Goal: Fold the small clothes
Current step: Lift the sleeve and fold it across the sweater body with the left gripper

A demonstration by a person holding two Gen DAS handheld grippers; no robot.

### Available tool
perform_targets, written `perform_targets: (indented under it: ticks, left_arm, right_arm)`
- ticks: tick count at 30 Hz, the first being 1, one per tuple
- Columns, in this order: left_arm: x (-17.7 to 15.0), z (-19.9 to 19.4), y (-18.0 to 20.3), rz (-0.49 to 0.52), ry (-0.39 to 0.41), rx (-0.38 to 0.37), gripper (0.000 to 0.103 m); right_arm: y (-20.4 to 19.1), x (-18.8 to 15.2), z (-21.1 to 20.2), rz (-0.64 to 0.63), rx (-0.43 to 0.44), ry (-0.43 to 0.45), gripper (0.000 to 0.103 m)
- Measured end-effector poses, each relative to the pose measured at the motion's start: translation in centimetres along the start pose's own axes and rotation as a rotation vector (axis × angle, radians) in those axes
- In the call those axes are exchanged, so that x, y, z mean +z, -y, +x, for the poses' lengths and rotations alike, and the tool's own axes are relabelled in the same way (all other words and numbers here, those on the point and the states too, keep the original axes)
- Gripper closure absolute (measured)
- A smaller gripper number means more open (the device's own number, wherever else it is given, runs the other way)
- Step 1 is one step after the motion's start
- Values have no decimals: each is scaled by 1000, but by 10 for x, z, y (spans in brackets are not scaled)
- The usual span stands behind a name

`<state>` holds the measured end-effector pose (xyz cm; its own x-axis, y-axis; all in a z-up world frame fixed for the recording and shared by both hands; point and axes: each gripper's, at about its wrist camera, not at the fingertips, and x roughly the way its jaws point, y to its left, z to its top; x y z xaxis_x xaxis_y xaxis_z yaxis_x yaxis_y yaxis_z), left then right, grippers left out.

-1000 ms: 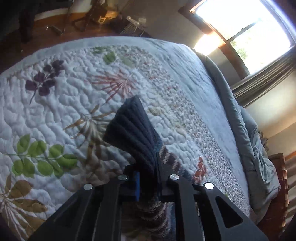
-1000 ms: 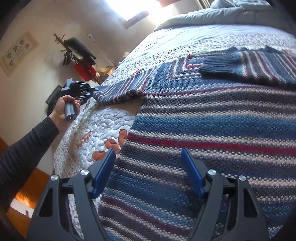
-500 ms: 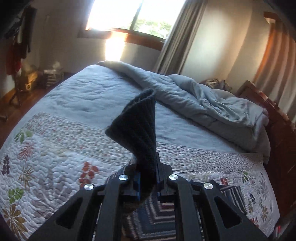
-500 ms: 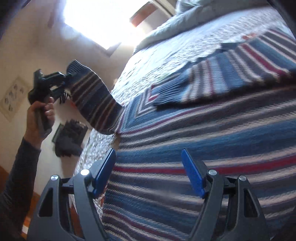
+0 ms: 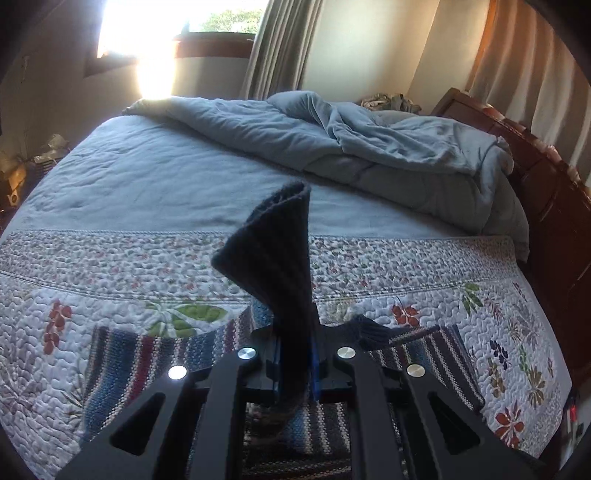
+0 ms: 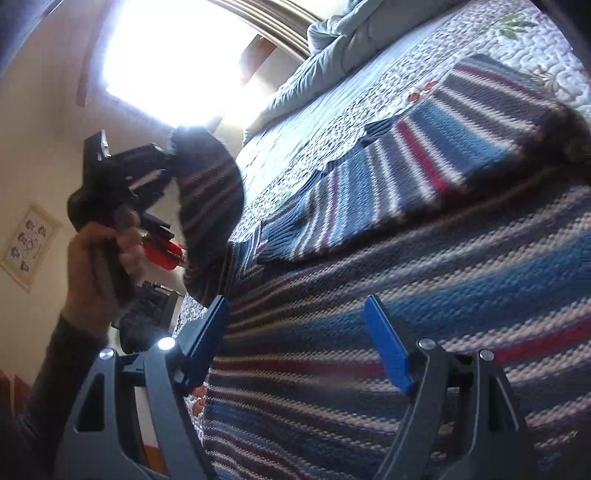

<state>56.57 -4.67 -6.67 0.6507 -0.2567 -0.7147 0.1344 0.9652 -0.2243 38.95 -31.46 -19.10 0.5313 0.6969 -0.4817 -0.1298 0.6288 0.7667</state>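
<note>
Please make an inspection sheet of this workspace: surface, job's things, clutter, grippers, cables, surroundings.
Surface: white floral quilted bedspread on a bed.
Job's things: blue, red and white striped knitted sweater lying on the bedspread; its dark ribbed sleeve cuff is lifted.
Clutter: crumpled grey-blue duvet at the far side.
Grippers: left gripper shut on the cuff; right gripper opening, nothing between its blue pads, over the sweater.
Cables: nothing seen.
Surroundings: bright window, beige curtains, dark wooden headboard, framed picture.
</note>
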Motion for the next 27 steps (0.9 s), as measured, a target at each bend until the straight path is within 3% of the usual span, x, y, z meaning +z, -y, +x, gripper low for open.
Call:
perform_targets:
  ticks: [6, 14, 16, 17, 18, 20, 23, 25, 27]
  left_arm:
    - [-37, 40, 44, -4, -8, 41, 92]
    - [-91, 82, 77, -33, -81, 16, 89]
    - [-101, 86, 79, -30, -112, -25, 72]
    - [-106, 83, 78, -23, -120, -51, 41]
    - [-108, 78, 79, -19, -108, -70, 17]
    - [-110, 54, 71, -17, -41, -157, 12]
    - [-110, 27, 47, -79, -31, -282, 6]
    - [-114, 11, 26, -119, -37, -286, 5]
    - [-122, -7, 0, -167, -22, -299, 5]
  right_arm:
    - [11, 5, -12, 28, -3, 23, 27]
    - [30, 8, -23, 68, -28, 43, 26]
    - [35, 10, -25, 79, -32, 48, 26]
    - [38, 10, -26, 86, -32, 48, 26]
    - [40, 10, -26, 95, -31, 47, 26]
    - [45, 9, -25, 109, -29, 44, 26]
    - [45, 7, -23, 98, -42, 41, 27]
    - [39, 7, -24, 79, -52, 36, 28]
    - [30, 18, -28, 52, -40, 31, 37]
